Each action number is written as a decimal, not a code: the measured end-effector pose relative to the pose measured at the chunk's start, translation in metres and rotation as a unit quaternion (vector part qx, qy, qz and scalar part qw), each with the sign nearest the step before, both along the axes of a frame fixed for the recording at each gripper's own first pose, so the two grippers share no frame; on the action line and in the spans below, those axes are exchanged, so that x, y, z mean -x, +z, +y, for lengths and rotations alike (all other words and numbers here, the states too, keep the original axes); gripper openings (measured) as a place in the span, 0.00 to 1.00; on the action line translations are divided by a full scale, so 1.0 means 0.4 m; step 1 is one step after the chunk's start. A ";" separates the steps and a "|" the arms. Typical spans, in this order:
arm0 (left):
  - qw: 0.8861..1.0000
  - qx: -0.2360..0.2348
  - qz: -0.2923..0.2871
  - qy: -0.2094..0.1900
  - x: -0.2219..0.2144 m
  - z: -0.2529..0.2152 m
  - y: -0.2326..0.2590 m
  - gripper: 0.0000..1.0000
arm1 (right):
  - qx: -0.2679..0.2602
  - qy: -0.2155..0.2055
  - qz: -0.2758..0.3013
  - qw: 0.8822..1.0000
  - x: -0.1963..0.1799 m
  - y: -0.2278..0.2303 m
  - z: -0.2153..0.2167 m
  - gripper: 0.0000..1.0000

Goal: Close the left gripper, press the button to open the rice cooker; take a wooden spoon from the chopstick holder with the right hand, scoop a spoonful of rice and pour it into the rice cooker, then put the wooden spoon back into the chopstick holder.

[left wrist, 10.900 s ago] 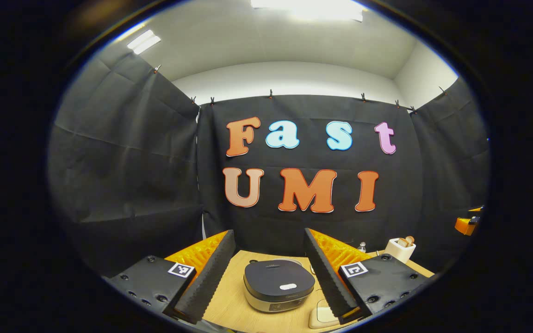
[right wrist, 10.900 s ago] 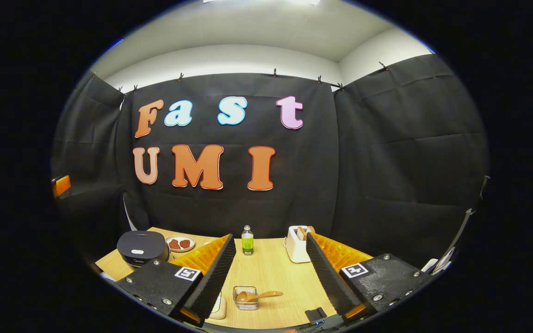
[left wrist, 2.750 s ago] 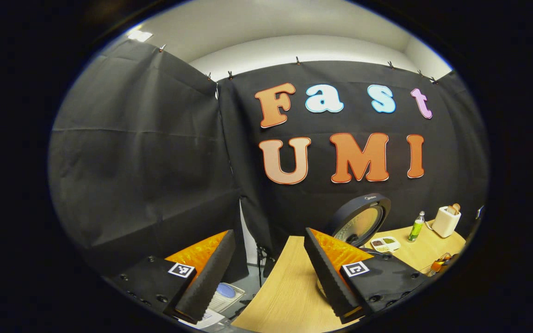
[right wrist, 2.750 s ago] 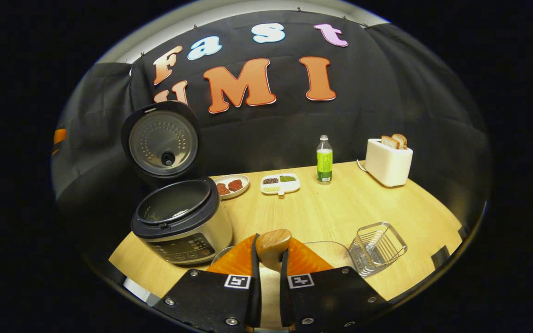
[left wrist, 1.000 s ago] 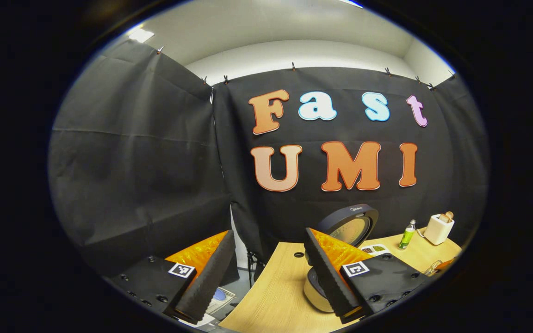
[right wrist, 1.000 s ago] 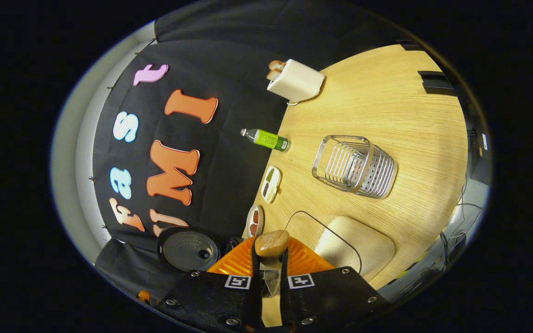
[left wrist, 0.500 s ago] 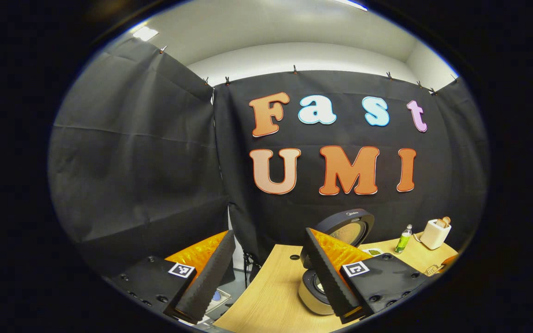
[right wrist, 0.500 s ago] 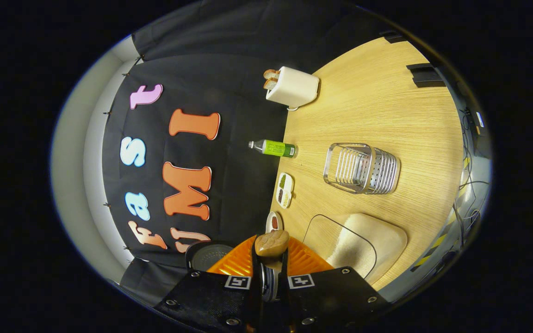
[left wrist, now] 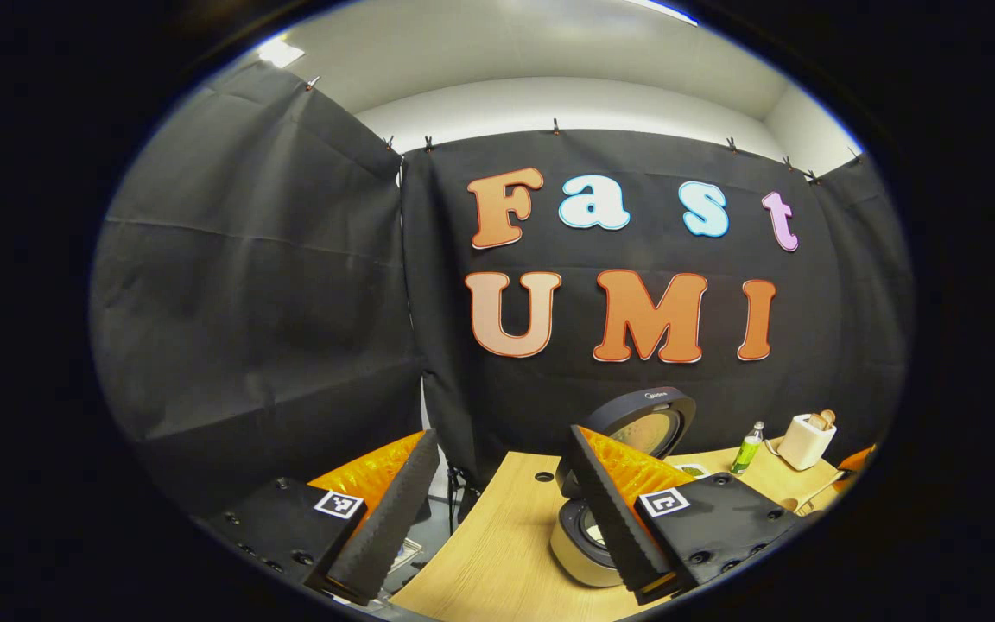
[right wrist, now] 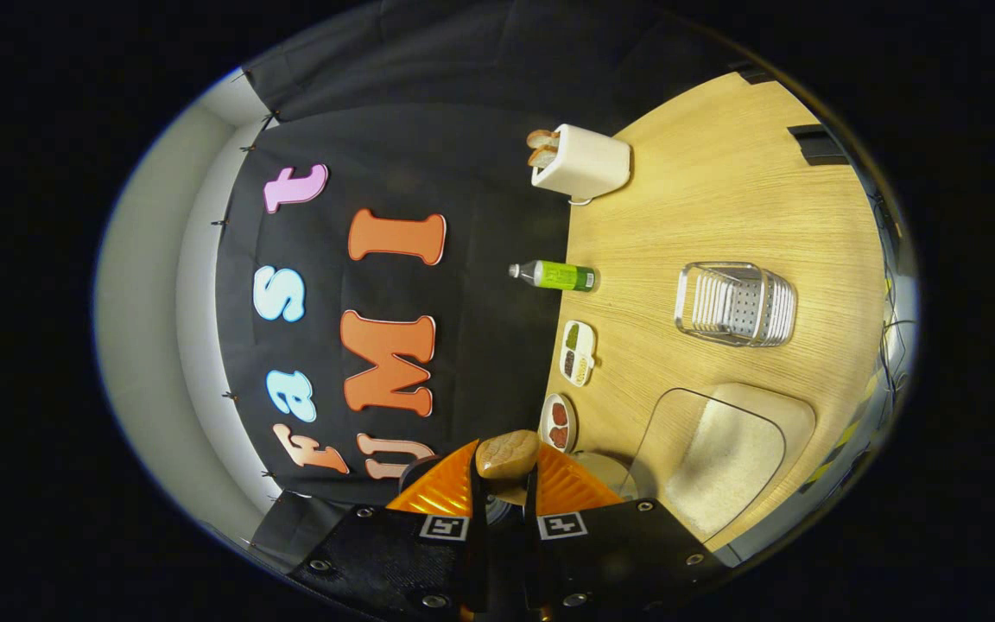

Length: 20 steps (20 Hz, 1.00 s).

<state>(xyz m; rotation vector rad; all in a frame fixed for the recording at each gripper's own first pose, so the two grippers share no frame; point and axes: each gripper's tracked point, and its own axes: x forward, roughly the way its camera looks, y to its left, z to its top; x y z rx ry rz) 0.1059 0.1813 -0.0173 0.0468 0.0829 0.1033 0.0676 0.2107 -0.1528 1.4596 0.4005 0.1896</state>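
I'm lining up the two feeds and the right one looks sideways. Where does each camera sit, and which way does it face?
Left gripper view: rides the left claw, held level and open, facing the booth wall; the rice cooker with raised lid sits behind its right finger.
Right gripper view: rides the right claw, rolled sideways, shut on the wooden spoon, facing across the table towards the chopstick holder.
Shared: the toaster and green bottle.

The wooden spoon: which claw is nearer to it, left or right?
Right. The right claw is shut on the wooden spoon. The left claw is open beside the rice cooker, apart from the spoon.
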 end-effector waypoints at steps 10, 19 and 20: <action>1.000 -0.004 0.005 0.006 0.010 0.036 -0.013 1.00 | 0.018 0.043 -0.058 0.997 -0.122 0.197 0.163 0.15; 1.000 -0.016 0.007 0.014 0.007 0.080 -0.012 0.99 | 0.120 0.076 -0.121 0.982 -0.198 0.298 0.344 0.15; 1.000 -0.016 0.007 0.015 0.007 0.087 -0.012 1.00 | 0.134 0.079 -0.126 0.980 -0.203 0.298 0.356 0.14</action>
